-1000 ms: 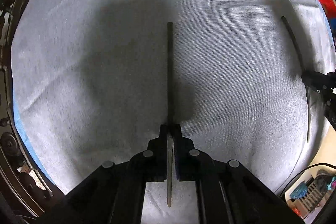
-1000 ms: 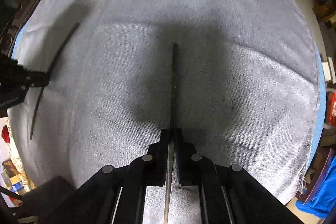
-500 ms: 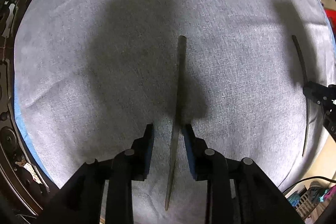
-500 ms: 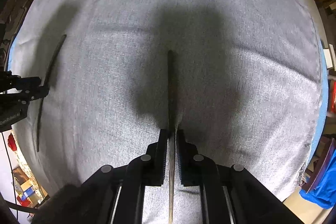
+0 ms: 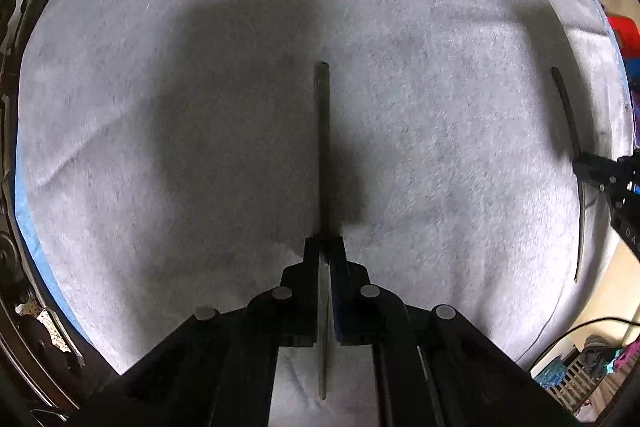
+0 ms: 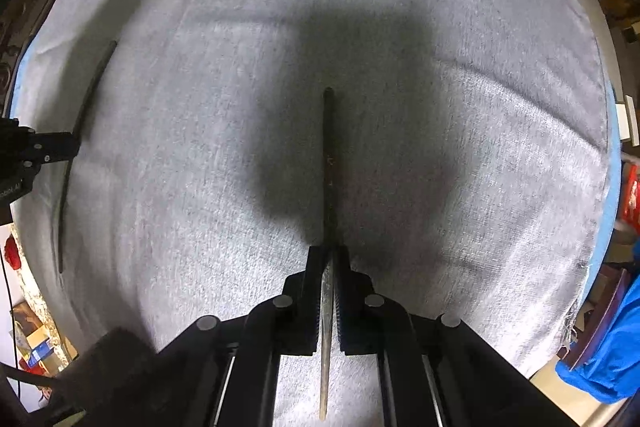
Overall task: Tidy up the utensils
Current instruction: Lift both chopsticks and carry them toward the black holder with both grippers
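Two utensils, each lengthwise between clenched fingers: left gripper (image 5: pixel 325 247) grasping utensil (image 5: pixel 322 147); right gripper (image 6: pixel 330 255) grasping second utensil (image 6: pixel 329 163); grey cloth (image 5: pixel 200 227) beneath.

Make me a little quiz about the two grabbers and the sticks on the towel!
1. True or false: the left gripper is shut on a thin utensil.
2. What does the right gripper hold? A) a cup B) a thin utensil C) nothing
3. What gray thing lies under both utensils?

Key:
1. True; its jaws pinch the utensil.
2. B.
3. A gray towel.
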The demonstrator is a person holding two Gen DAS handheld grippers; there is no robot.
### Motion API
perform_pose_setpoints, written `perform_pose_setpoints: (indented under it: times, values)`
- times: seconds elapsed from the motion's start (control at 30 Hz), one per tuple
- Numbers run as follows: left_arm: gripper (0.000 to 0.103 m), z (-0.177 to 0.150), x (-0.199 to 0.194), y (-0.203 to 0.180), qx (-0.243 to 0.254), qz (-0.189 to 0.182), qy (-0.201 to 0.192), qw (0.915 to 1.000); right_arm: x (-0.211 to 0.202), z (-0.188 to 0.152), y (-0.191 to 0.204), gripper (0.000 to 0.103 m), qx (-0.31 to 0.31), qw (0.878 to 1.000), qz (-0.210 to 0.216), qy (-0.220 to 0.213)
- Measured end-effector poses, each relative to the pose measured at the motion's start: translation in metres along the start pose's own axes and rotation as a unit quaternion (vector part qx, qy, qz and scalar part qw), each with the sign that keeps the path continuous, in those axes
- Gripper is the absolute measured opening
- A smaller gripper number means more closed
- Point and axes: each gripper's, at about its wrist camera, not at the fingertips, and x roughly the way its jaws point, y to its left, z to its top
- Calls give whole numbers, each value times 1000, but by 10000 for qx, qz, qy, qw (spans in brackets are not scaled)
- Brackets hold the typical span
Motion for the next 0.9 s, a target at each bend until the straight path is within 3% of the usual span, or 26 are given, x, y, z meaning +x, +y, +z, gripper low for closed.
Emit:
perform_pose_setpoints:
  times: [0.37,0.57,0.73,0.9]
  values:
    - [5,-19,1,2,-55,-61,-128,9999,9,4,-8,7,59,9999,-5,98]
    - [5,-48,-8,16,-401,-399,-311,9979,-1,-19,-19,7,350,9989,188,-229]
    - [5,-79,-22,27,-655,-633,-730,9932,-24,-49,-27,7,526,9952,452,-686]
    - [5,-119,-44,34,-962,-573,-1398,9838,-43,-81,-30,7,684,9893,601,-1141]
